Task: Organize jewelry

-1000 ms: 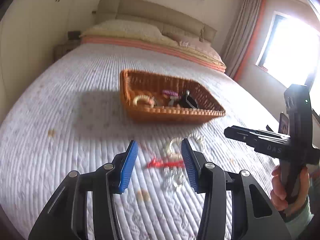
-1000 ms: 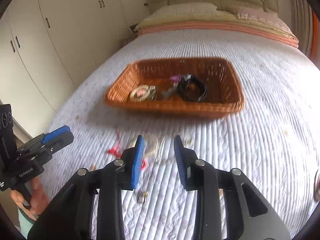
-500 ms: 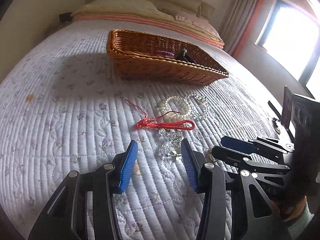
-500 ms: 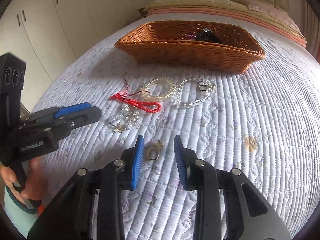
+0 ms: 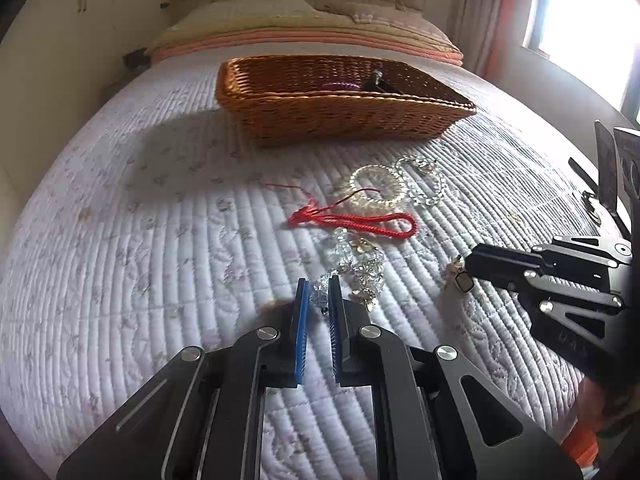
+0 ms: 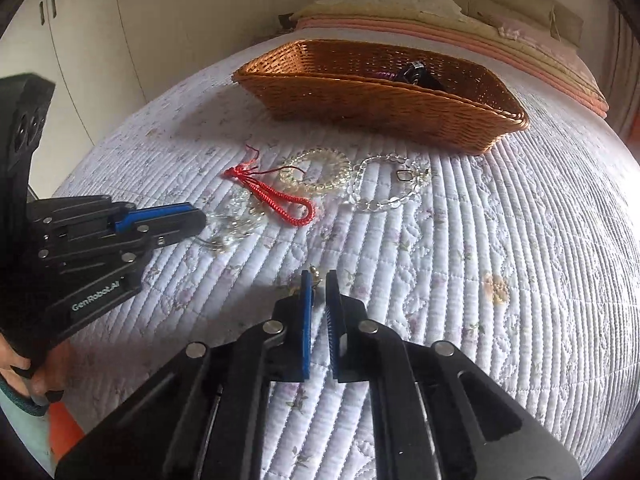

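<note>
We're on a white quilted bed [image 5: 152, 240]; pillows [image 5: 256, 12] at the head, white wardrobe [image 6: 120, 20] on one side, bright window [image 5: 580, 12] on the other. One wicker basket [image 5: 340, 112] mid-bed, a few dark and purple bits inside. Loose in front of it: one red cord [image 5: 352, 220], two clear bead bracelets [image 6: 320, 172], one crystal cluster [image 5: 356, 268], one small gold clasp [image 5: 462, 280]. Left gripper [image 5: 319, 296] nearly clenched, crystal cluster between its tips. Right gripper [image 6: 319, 284] nearly clenched at the clasp; can't tell whether either grips.
</note>
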Demonstrator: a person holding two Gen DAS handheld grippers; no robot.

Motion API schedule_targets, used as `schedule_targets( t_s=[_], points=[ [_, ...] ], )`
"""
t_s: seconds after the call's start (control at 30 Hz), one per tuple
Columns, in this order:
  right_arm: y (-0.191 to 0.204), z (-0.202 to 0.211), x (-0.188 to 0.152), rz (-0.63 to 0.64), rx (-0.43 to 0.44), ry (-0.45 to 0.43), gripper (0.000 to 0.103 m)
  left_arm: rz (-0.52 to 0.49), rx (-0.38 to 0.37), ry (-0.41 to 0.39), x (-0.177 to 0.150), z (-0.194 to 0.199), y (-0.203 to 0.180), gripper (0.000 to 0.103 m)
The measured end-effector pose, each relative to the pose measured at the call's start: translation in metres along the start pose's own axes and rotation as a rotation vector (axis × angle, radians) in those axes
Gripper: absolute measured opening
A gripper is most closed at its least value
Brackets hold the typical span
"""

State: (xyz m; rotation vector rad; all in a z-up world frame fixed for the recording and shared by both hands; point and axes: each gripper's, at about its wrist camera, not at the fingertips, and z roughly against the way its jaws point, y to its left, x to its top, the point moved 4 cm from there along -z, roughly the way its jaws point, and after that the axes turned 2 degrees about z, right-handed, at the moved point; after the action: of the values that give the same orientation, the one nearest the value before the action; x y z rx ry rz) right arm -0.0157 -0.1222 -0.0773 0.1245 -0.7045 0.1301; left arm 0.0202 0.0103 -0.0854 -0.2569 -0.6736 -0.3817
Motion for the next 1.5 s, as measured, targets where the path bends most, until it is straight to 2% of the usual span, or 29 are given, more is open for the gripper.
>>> schedule_targets(
  t_s=[0.13, 0.27, 0.3, 0.4, 0.5, 0.57, 0.63, 0.8, 1.03, 1.1, 1.17, 1.27, 1.33, 1.4, 1.47, 1.5],
  points=[
    [-0.011, 0.0, 0.001, -0.031, 0.005, 0.004, 0.006, 0.063, -0.021, 0.008, -0.01, 0.009, 0.019, 0.008],
    [-0.016, -0.001, 0.0, -0.069, 0.043, 0.004, 0.006, 0.066, -0.048, 0.016, -0.014, 0.014, 0.02, 0.008],
    [-0.019, 0.0, 0.0, -0.089, 0.063, -0.001, 0.006, 0.06, -0.052, 0.012, -0.013, 0.014, 0.017, 0.011],
    [-0.03, 0.004, 0.0, -0.164, 0.139, -0.01, 0.006, 0.059, -0.067, -0.006, -0.01, 0.017, 0.014, 0.043],
    [-0.034, 0.006, -0.001, -0.201, 0.185, -0.007, 0.007, 0.051, -0.076, -0.028, -0.004, 0.018, 0.011, 0.043],
    [-0.027, 0.006, -0.002, -0.196, 0.221, 0.004, 0.019, 0.035, -0.092, -0.02, 0.0, 0.013, 0.008, 0.043],
    [-0.016, 0.004, -0.001, -0.17, 0.199, 0.003, 0.026, 0.012, -0.102, -0.001, 0.002, 0.006, 0.004, 0.044],
    [0.0, -0.008, -0.001, -0.111, 0.123, 0.014, 0.026, -0.055, -0.058, 0.019, 0.0, -0.008, -0.006, 0.044],
    [0.012, -0.014, 0.003, -0.052, 0.019, 0.003, 0.026, -0.057, -0.071, 0.007, -0.001, -0.008, -0.007, 0.044],
    [0.014, -0.014, 0.003, -0.033, -0.009, -0.002, 0.022, -0.069, -0.059, 0.006, -0.002, -0.008, -0.009, 0.045],
    [0.014, -0.014, 0.002, -0.03, -0.025, -0.004, 0.011, -0.094, -0.038, 0.007, -0.003, -0.01, -0.014, 0.047],
    [0.013, -0.015, 0.004, -0.039, -0.017, -0.011, 0.009, -0.122, -0.003, 0.004, -0.005, -0.011, -0.019, 0.043],
    [0.012, -0.013, 0.003, -0.046, -0.01, -0.016, 0.009, -0.129, 0.013, -0.004, -0.005, -0.01, -0.02, 0.026],
    [0.011, -0.01, 0.003, -0.053, 0.003, -0.023, 0.009, -0.126, 0.007, -0.012, -0.004, -0.008, -0.02, 0.02],
    [0.009, -0.009, 0.004, -0.064, 0.02, -0.029, 0.009, -0.119, 0.001, -0.017, -0.004, -0.007, -0.02, 0.019],
    [0.008, -0.008, 0.004, -0.072, 0.033, -0.032, 0.009, -0.115, 0.0, -0.02, -0.004, -0.006, -0.019, 0.013]
  ],
)
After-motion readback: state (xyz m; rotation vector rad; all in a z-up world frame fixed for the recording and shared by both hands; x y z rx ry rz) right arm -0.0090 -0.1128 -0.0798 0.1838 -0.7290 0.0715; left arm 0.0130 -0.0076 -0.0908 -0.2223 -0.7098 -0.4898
